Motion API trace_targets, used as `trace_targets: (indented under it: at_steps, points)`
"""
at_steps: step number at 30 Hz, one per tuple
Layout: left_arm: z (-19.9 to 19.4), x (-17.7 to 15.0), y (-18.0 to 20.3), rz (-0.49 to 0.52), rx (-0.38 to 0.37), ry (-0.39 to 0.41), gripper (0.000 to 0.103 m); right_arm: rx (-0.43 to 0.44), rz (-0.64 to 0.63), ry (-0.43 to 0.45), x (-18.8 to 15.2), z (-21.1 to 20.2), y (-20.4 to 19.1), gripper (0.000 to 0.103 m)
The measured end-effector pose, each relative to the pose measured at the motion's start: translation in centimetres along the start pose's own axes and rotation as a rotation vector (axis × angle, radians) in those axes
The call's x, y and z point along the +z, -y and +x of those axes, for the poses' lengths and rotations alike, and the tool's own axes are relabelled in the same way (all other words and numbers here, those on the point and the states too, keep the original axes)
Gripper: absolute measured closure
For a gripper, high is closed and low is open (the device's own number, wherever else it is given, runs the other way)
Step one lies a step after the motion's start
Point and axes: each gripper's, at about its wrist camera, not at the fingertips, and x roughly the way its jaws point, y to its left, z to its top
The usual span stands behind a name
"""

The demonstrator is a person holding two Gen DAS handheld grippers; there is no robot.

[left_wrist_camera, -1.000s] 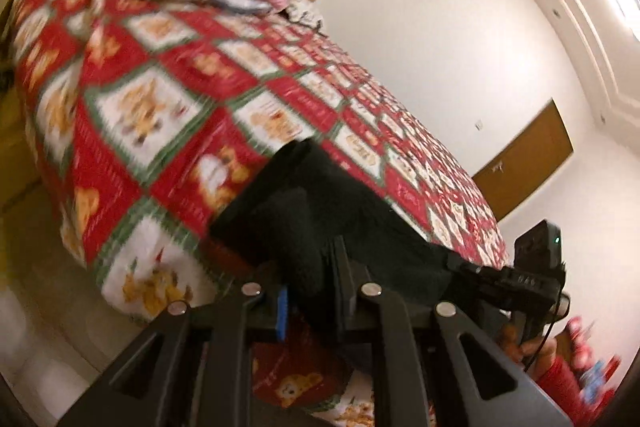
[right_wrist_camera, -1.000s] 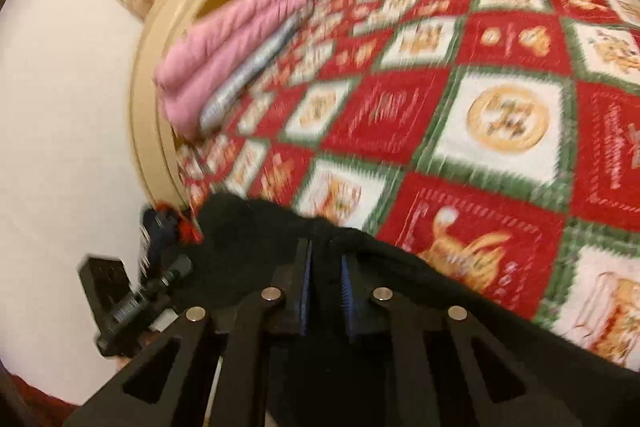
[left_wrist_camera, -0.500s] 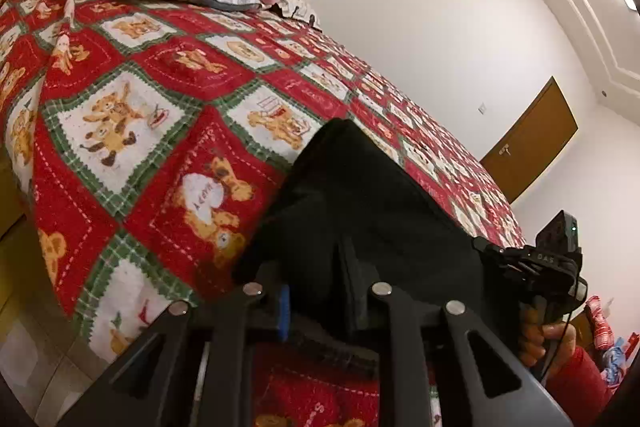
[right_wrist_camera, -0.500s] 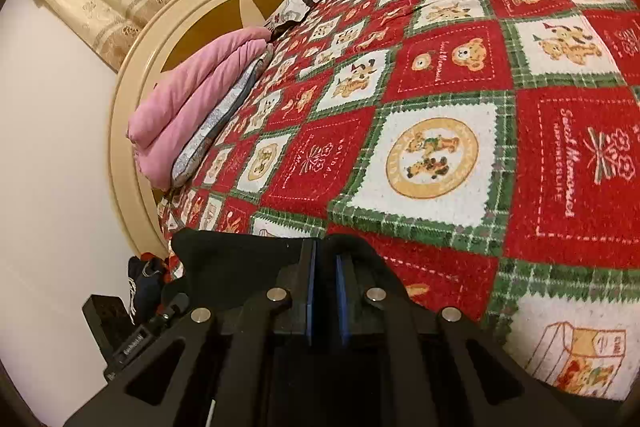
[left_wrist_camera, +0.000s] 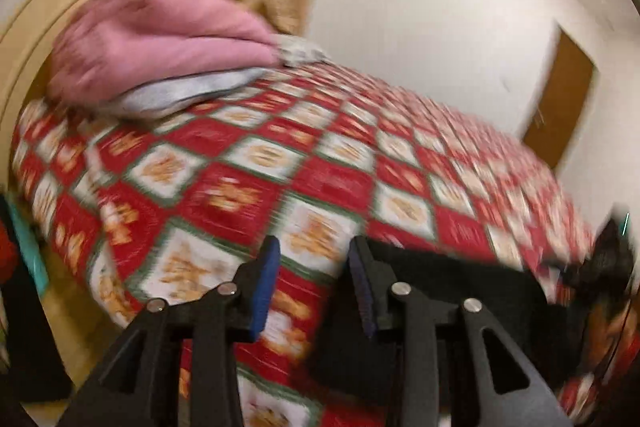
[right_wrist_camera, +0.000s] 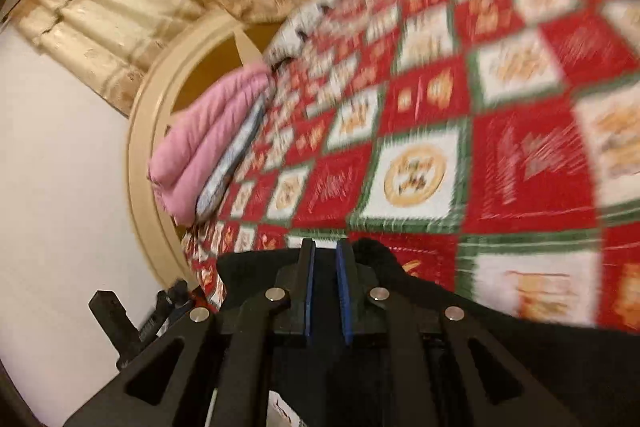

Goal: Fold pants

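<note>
Two claws at near bed edge. Left claw [left_wrist_camera: 312, 267]: jaws opening, nothing between; black pants [left_wrist_camera: 460, 275] lie just right of it. Right claw [right_wrist_camera: 324, 267]: jaws narrow, clamped on pants [right_wrist_camera: 248, 275]. Pants' long axis runs left-right along quilt [right_wrist_camera: 520, 155] edge. Far: pink bedding [left_wrist_camera: 160, 35], headboard [right_wrist_camera: 140, 147].

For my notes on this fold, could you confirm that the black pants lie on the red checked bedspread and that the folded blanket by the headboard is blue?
Not quite: the folded blanket by the headboard is pink, as both wrist views show. The black pants do lie on the red checked bedspread.
</note>
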Motion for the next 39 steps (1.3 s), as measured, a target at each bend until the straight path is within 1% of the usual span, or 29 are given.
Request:
trace_targets:
  at_steps: [1, 2, 3, 4, 6, 7, 10, 11, 12, 13, 14, 15, 17, 19, 20, 21, 23, 26, 27, 28, 29, 30, 31, 32, 33, 34, 36, 37, 39]
  points:
    - [0.3, -0.4, 0.9, 0.044, -0.004, -0.011, 0.051, -0.01, -0.033, 0.019, -0.4, -1.3, -0.8, 0.092]
    - [0.8, -1.4, 2.9, 0.107, -0.014, -0.031, 0.049, -0.023, -0.071, 0.032, -0.9, -2.3, -1.6, 0.092]
    - [1.5, -1.4, 3.8, 0.13, -0.024, -0.046, 0.049, -0.05, -0.126, 0.036, -1.9, -3.3, -2.6, 0.092]
    - [2.5, -2.4, 5.2, 0.159, -0.043, -0.078, 0.049, -0.074, -0.156, 0.029, -2.6, -3.5, -3.0, 0.092]
    - [4.3, -3.4, 6.3, 0.158, -0.033, -0.13, 0.049, -0.132, -0.223, -0.017, -4.7, -3.7, -3.6, 0.092]
    - [4.9, -3.6, 6.7, 0.154, -0.027, -0.142, 0.049, -0.144, -0.237, -0.034, -5.5, -3.5, -3.5, 0.092]
    - [6.2, -3.5, 7.2, 0.175, 0.052, -0.096, 0.049, -0.205, -0.269, -0.106, -7.7, -1.6, -2.8, 0.092]
    - [6.8, -3.1, 7.4, 0.19, 0.09, -0.09, 0.049, -0.263, -0.277, -0.126, -8.0, -0.5, -2.3, 0.092]
    - [7.2, -2.8, 7.4, 0.192, 0.107, -0.088, 0.046, -0.307, -0.276, -0.138, -8.0, 0.3, -1.6, 0.092]
    - [7.7, -2.4, 7.4, 0.191, 0.12, -0.084, 0.044, -0.317, -0.263, -0.14, -7.8, 1.2, -0.8, 0.092]
    - [8.1, -2.0, 7.3, 0.189, 0.131, -0.081, 0.037, -0.289, -0.243, -0.107, -7.4, 1.4, -0.2, 0.092]
    - [8.7, -1.7, 7.3, 0.186, 0.142, -0.073, 0.033, -0.284, -0.232, -0.098, -7.0, 1.6, 0.0, 0.092]
    - [9.5, -1.1, 7.0, 0.164, 0.157, -0.061, 0.03, -0.276, -0.204, -0.103, -6.2, 1.8, 0.1, 0.092]
    - [10.1, -0.9, 7.2, 0.166, 0.176, -0.064, 0.027, -0.242, -0.166, -0.108, -5.7, 0.9, 0.1, 0.092]
    - [10.2, -0.8, 7.3, 0.171, 0.183, -0.067, 0.027, -0.224, -0.161, -0.081, -5.4, -0.2, -0.1, 0.092]
    - [10.3, -0.8, 7.5, 0.173, 0.187, -0.073, 0.027, -0.217, -0.169, -0.026, -4.9, -2.2, -0.2, 0.092]
    - [10.1, -0.6, 7.3, 0.168, 0.177, -0.092, 0.027, -0.237, -0.179, 0.045, -4.0, -5.5, -0.4, 0.092]
    - [9.2, 0.1, 7.1, 0.125, 0.156, -0.144, 0.027, -0.34, -0.161, 0.164, -1.9, -12.6, 1.5, 0.091]
    - [8.0, 0.6, 7.5, 0.113, 0.125, -0.143, 0.027, -0.407, -0.148, 0.199, -0.9, -15.4, 3.2, 0.088]
    - [7.2, 0.9, 8.2, 0.121, 0.091, -0.131, 0.027, -0.466, -0.136, 0.215, -0.2, -17.2, 4.6, 0.073]
    - [6.1, 1.2, 9.2, 0.145, 0.049, -0.114, 0.027, -0.541, -0.111, 0.237, 0.4, -19.3, 6.3, 0.053]
    - [5.1, 1.5, 10.7, 0.183, 0.004, -0.097, 0.027, -0.597, -0.079, 0.265, 1.0, -21.4, 7.9, 0.046]
    - [4.0, 1.8, 13.3, 0.246, -0.062, -0.087, 0.026, -0.624, -0.048, 0.283, 1.5, -22.9, 9.2, 0.044]
    - [3.5, 1.7, 15.4, 0.295, -0.118, -0.096, 0.022, -0.648, -0.002, 0.294, 2.1, -24.5, 10.7, 0.044]
    - [3.1, 1.3, 17.7, 0.345, -0.184, -0.111, 0.018, -0.658, 0.041, 0.298, 2.6, -25.6, 11.9, 0.044]
    - [2.9, 0.8, 19.6, 0.376, -0.24, -0.123, 0.017, -0.653, 0.096, 0.306, 3.2, -26.9, 13.3, 0.044]
    - [3.0, -0.6, 23.7, 0.424, -0.367, -0.178, 0.017, -0.647, 0.163, 0.298, 4.2, -27.9, 15.4, 0.044]
    - [3.4, -1.8, 26.5, 0.438, -0.454, -0.228, 0.017, -0.663, 0.202, 0.291, 4.6, -28.3, 16.3, 0.044]
    - [4.0, -3.1, 29.6, 0.43, -0.546, -0.299, 0.017, -0.674, 0.275, 0.282, 5.4, -28.9, 18.2, 0.044]
